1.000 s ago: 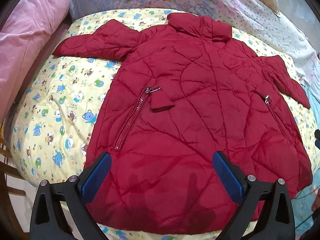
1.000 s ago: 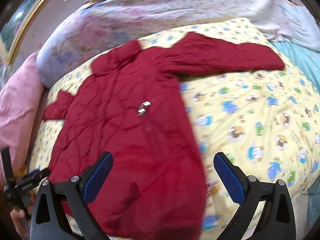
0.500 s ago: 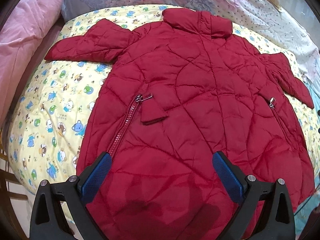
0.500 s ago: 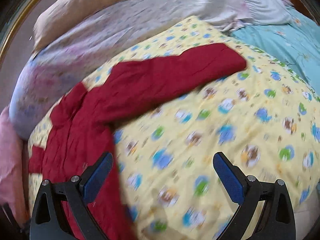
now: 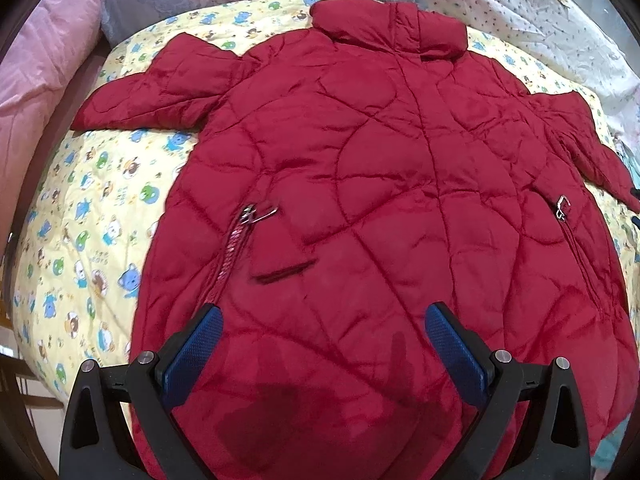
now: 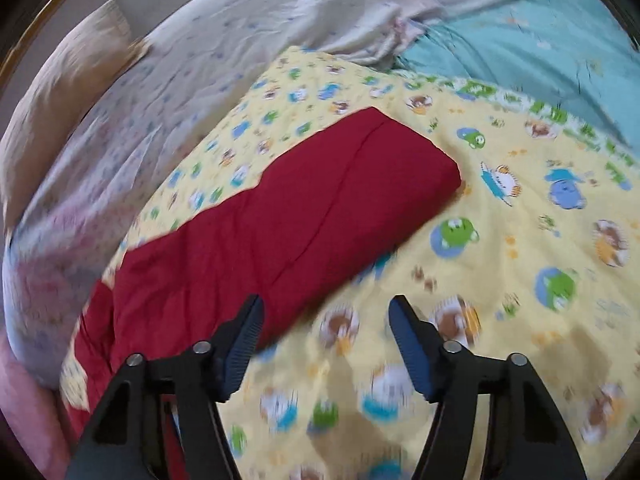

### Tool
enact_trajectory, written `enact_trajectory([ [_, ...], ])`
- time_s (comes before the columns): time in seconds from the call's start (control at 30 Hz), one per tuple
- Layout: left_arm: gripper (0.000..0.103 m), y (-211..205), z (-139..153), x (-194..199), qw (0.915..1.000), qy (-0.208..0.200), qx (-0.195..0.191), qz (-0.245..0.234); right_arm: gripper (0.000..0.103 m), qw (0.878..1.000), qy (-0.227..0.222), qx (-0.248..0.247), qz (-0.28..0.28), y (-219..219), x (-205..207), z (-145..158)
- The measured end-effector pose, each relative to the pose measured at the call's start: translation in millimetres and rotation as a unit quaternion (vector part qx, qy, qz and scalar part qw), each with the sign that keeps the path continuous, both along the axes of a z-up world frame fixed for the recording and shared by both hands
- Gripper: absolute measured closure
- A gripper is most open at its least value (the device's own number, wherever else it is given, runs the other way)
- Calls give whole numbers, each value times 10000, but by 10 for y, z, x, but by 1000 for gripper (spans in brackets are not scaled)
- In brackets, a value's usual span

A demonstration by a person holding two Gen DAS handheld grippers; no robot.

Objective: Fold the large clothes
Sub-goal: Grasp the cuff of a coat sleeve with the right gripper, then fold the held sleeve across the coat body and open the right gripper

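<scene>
A large red quilted coat [image 5: 380, 184] lies spread flat, front up, on a yellow cartoon-print blanket [image 5: 92, 208]. Its collar points away and both sleeves stretch out sideways. My left gripper [image 5: 324, 344] is open and empty, hovering above the coat's lower hem. In the right wrist view the coat's right sleeve [image 6: 288, 224] lies straight on the blanket [image 6: 520, 248]. My right gripper [image 6: 326, 332] is open and empty just above the blanket, beside the sleeve's near edge, its jaws narrower than before.
A pink quilt [image 5: 36, 60] lies along the left. Floral white bedding [image 5: 540, 12] and a pillow [image 6: 68, 68] lie behind the coat. A light blue sheet [image 6: 540, 40] lies at the far right. The bed edge drops at the lower left [image 5: 12, 380].
My left gripper has moved forward over the coat. My right gripper has swung right and down toward the right sleeve, and its jaws have partly narrowed.
</scene>
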State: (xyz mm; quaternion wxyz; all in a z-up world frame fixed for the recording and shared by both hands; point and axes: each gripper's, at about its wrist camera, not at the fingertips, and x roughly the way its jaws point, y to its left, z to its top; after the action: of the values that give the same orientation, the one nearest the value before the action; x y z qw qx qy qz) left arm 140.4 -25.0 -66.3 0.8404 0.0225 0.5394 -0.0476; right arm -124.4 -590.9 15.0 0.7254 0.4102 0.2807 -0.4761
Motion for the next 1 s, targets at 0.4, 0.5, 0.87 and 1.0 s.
enact_trajectory([
  [0.4, 1, -140, -191, 370, 9999, 91, 18, -108, 83, 9987, -312, -337, -225, -332, 172, -118],
  [0.5, 1, -147, -228, 429, 9999, 97, -9, -102, 90, 9978, -257, -603, 61, -257, 292, -27],
  [0.87, 1, 0, -239, 433, 9999, 80, -97, 65, 93, 9819, -405, -1151, 1450, 370, 1006, 455],
  [1.0, 1, 142, -225, 443, 9991, 155, -249, 293, 94, 9673, -582, -1147, 2188, 776, 1442, 574],
])
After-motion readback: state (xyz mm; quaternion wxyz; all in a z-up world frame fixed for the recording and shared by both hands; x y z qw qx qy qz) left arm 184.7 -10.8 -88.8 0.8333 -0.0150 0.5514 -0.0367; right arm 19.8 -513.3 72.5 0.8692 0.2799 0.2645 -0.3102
